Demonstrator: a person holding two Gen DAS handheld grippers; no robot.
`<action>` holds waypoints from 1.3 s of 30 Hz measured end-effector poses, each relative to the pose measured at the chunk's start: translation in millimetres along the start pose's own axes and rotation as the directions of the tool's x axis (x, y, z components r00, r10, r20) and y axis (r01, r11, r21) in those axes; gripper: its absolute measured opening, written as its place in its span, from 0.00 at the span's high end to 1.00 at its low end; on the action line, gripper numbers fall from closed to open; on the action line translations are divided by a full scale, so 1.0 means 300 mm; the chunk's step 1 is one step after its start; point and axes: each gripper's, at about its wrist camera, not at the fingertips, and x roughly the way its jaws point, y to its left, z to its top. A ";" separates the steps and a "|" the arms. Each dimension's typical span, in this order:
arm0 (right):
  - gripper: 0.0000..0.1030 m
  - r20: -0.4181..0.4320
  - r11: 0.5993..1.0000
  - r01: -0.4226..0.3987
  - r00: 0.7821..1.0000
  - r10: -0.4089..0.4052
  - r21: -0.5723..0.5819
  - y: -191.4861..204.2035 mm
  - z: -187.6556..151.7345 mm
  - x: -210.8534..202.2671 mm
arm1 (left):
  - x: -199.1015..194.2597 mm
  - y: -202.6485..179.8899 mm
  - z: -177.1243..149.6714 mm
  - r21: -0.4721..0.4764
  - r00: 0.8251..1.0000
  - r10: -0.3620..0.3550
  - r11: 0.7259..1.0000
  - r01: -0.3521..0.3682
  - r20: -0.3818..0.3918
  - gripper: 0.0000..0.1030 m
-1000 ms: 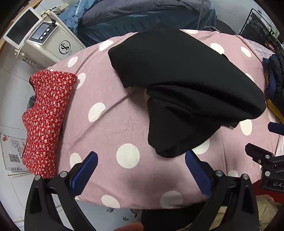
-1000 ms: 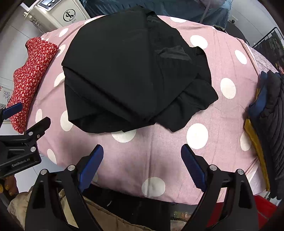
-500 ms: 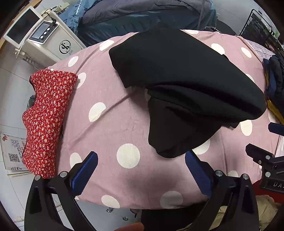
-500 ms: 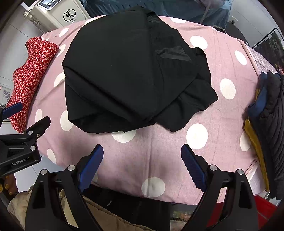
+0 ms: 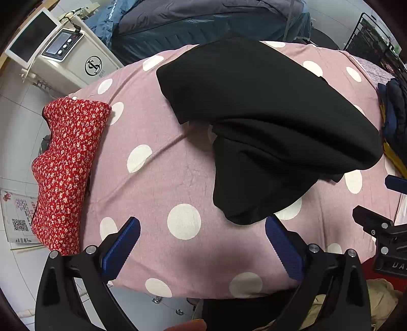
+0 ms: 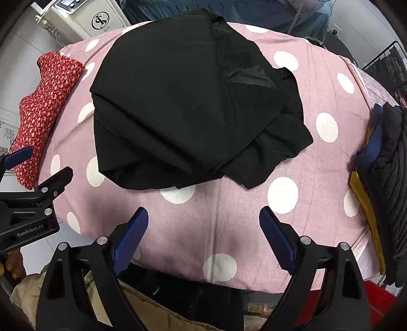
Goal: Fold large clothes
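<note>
A large black garment [image 5: 267,122] [image 6: 188,107] lies folded in layers on a pink table cover with white dots [image 5: 162,183] [image 6: 229,211]. My left gripper [image 5: 202,231] hangs open above the cover's near edge, its right blue pad just short of the garment's lower corner. My right gripper [image 6: 203,221] is open too, above bare cover in front of the garment, with nothing between its fingers. Each gripper shows at the edge of the other's view: the right gripper [image 5: 386,229] and the left gripper [image 6: 30,198].
A folded red floral cloth [image 5: 68,165] [image 6: 43,109] lies on the cover's left side. A stack of dark, blue and yellow clothes [image 6: 381,178] sits at the right edge. A white machine [image 5: 63,56] and a blue-covered bed [image 5: 203,20] stand beyond.
</note>
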 end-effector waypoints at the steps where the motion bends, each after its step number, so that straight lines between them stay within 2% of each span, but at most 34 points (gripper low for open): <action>1: 0.14 0.000 1.000 0.000 1.000 0.000 0.001 0.000 0.000 0.000 | 0.000 0.000 -0.002 0.000 1.000 0.001 1.000 -0.001 -0.001 0.06; 24: 0.14 0.001 1.000 0.005 1.000 -0.005 -0.003 0.010 -0.014 0.000 | 0.006 0.003 -0.026 0.002 1.000 0.002 1.000 -0.002 0.005 0.06; 39: 0.14 -0.015 1.000 0.003 1.000 -0.003 0.001 0.004 -0.006 0.010 | 0.015 -0.001 0.005 0.006 1.000 -0.012 1.000 0.012 -0.020 0.06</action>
